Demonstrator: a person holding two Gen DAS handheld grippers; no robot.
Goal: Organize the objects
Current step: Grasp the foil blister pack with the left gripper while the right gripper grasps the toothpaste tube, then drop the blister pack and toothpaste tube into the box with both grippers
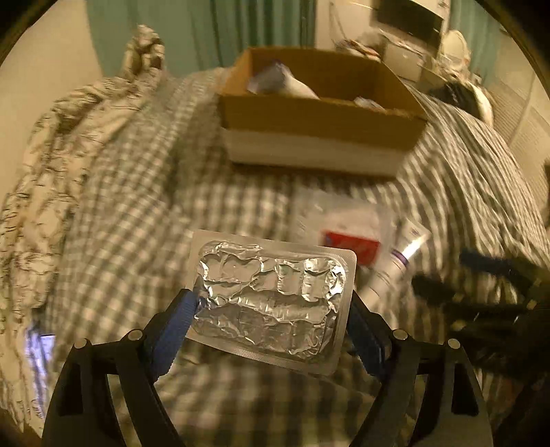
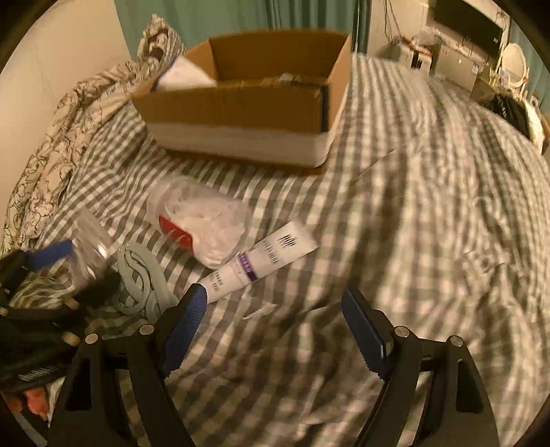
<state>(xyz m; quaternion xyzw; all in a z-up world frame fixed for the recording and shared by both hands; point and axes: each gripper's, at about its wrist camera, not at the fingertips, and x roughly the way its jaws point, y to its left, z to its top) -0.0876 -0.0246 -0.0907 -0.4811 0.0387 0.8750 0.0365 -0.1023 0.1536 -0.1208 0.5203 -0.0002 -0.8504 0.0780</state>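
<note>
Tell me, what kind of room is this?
Probably a bedroom. A checked bedsheet covers what looks like a bed, with a crumpled patterned blanket at its edge and green curtains behind. A cardboard box sits on the bed.

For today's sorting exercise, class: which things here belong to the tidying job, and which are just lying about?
Job:
blister pack, held in the left gripper
box
tube
bag
cable
right gripper, jaws apart, nothing between them

Lying about:
bedspread
patterned quilt
curtain
</note>
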